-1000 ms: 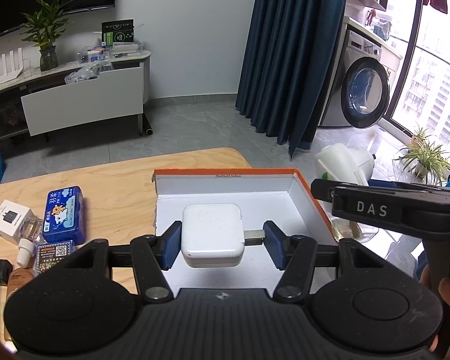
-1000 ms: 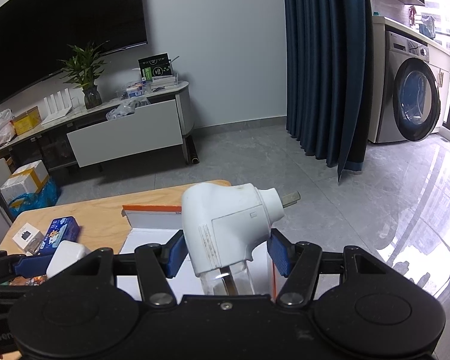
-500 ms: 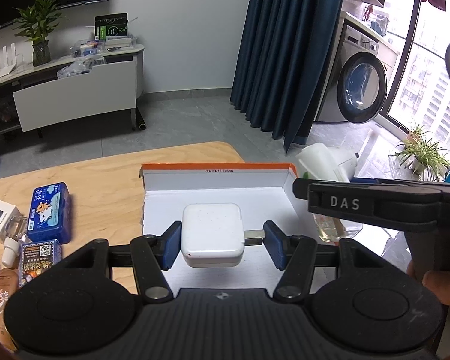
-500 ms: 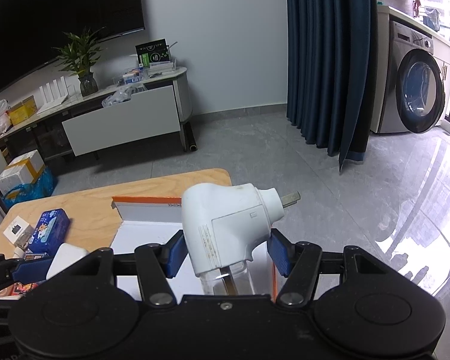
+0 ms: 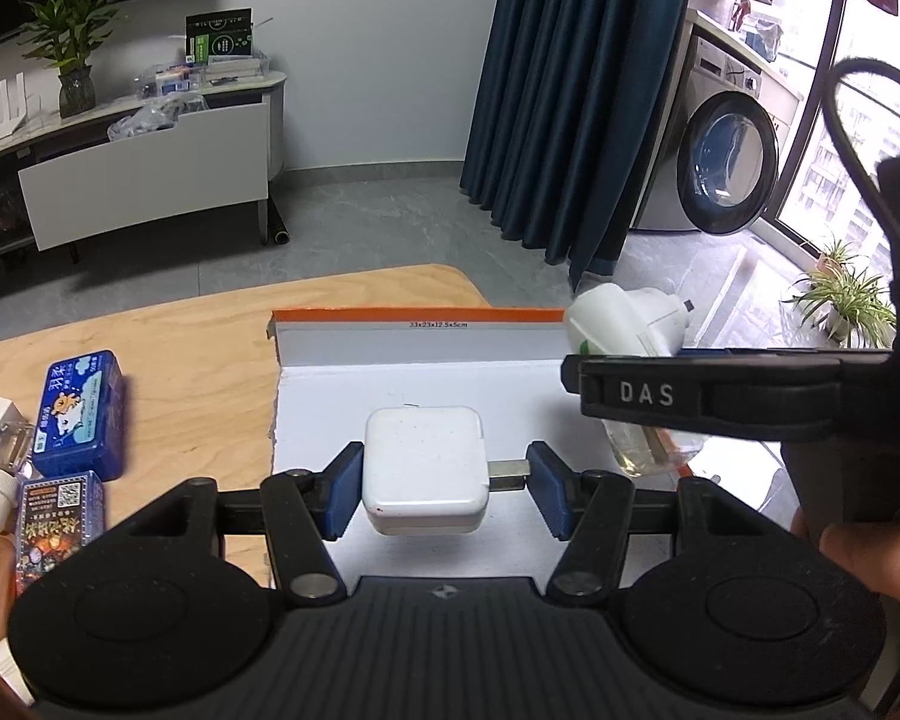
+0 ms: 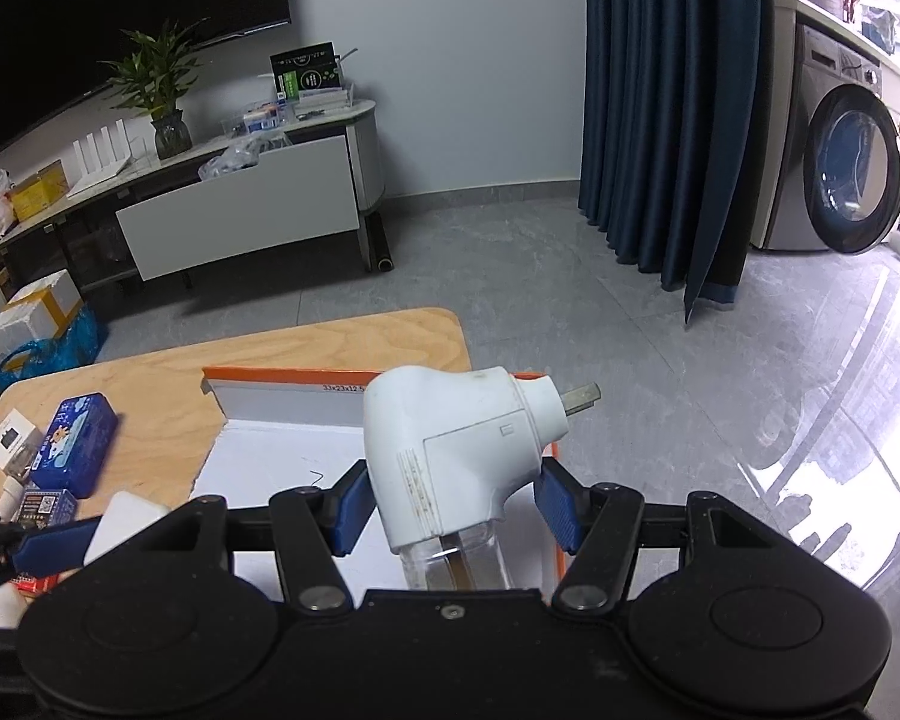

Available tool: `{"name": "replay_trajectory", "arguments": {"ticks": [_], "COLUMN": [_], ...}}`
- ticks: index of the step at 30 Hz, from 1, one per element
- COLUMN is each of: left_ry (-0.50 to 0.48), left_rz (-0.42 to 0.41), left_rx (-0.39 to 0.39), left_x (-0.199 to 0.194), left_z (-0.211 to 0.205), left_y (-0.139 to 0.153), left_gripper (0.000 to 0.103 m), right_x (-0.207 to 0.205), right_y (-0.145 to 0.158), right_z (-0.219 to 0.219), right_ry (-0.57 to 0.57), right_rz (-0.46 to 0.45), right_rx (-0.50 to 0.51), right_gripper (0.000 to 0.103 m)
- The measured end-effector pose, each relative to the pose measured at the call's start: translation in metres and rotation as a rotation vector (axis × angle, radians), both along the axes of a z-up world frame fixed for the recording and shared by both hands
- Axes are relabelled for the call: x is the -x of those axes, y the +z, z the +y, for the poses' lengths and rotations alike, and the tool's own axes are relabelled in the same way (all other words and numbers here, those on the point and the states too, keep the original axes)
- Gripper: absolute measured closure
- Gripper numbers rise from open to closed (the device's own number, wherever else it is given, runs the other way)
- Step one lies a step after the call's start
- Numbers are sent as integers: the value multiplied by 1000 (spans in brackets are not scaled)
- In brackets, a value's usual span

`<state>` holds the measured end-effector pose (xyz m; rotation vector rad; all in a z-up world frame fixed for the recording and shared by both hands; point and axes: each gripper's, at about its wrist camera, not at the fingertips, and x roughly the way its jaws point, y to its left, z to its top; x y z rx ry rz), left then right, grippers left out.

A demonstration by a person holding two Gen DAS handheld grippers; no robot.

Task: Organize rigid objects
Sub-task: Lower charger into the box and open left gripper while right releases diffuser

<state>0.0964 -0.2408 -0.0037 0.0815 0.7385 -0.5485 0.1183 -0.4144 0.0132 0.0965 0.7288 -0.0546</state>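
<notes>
As right tongs (image 6: 453, 501), clamping white plug (image 6: 450, 450), sink nearer the box (image 5: 390, 339) at the worktop's far-right corner, left tongs (image 5: 444, 489) grip square charger (image 5: 424, 468) above its floor, both drops imminent

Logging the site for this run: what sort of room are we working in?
Most likely a home living room that opens onto a laundry corner: a wall television above a low media cabinet, a front-loading washing machine beside floor-length curtains.
</notes>
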Motion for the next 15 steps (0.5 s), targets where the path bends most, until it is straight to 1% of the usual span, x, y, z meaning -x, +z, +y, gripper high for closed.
{"name": "replay_trajectory", "arguments": {"ticks": [3,5,6,7,10,13,14,15], "left_ry": [-4,-8,-9,-10,-17,-29,-32,-35], "left_rz": [9,18,19,23,42,55,59,61], "left_rx": [3,10,8,9,14,27,41,55], "left_x": [-1,-3,-3,-3,-4,-3,-3,-3], "left_z": [-3,-4,-6,-7,-8,-11,-11,-12], "left_y": [-2,-4,-5,-6,-10,-12,-13,-12], "left_gripper": [44,44,44,44,44,44,37,20], "right_x": [-7,-11,-12,-11,-7,7,13,20], "right_y": [-2,-4,-3,-2,4,10,12,14], "right_z": [0,-1,-2,-3,-8,-14,-18,-20], "right_ry": [3,4,5,6,-1,-26,-42,-62], "right_rz": [11,19,11,1,-15,-47,-60,-79], "right_rx": [0,2,3,0,2,12,10,9], "right_gripper": [33,30,24,23,21,20,20,20]}}
